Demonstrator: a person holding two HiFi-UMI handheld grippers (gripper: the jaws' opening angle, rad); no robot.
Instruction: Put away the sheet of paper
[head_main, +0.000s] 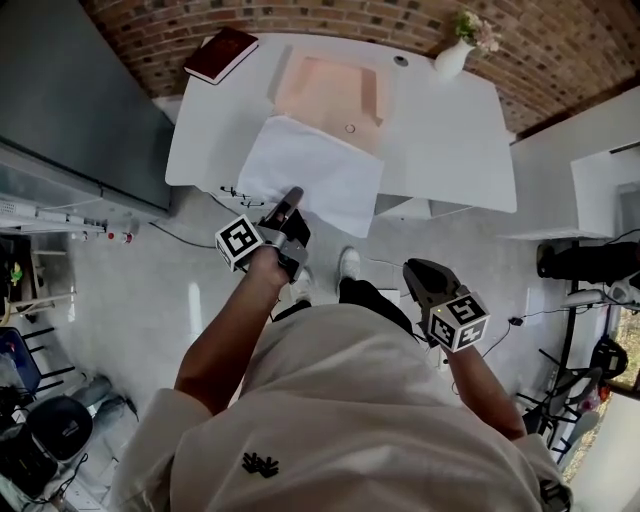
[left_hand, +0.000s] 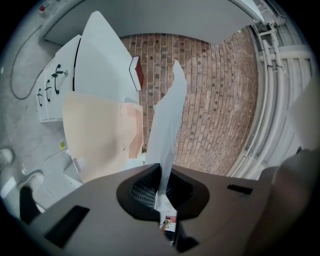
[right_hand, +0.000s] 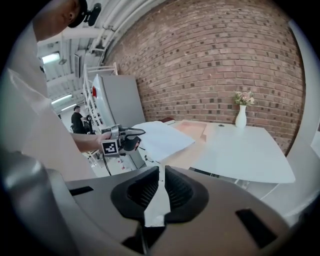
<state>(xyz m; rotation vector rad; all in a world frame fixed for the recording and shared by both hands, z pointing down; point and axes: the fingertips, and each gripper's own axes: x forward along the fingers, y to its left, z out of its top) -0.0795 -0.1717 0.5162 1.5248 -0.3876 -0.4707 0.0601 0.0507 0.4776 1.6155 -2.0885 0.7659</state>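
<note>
A white sheet of paper lies on the white table, and its near edge hangs past the front edge. My left gripper is shut on that near edge. In the left gripper view the sheet stands edge-on, pinched between the jaws. An open peach folder lies just beyond the sheet. My right gripper hangs back from the table beside my body, shut with nothing in it. The right gripper view shows its closed jaws and, further off, the left gripper at the sheet.
A dark red book lies at the table's far left corner. A white vase with flowers stands at the far right. A brick wall runs behind the table, a grey cabinet stands to the left, and cables lie on the floor.
</note>
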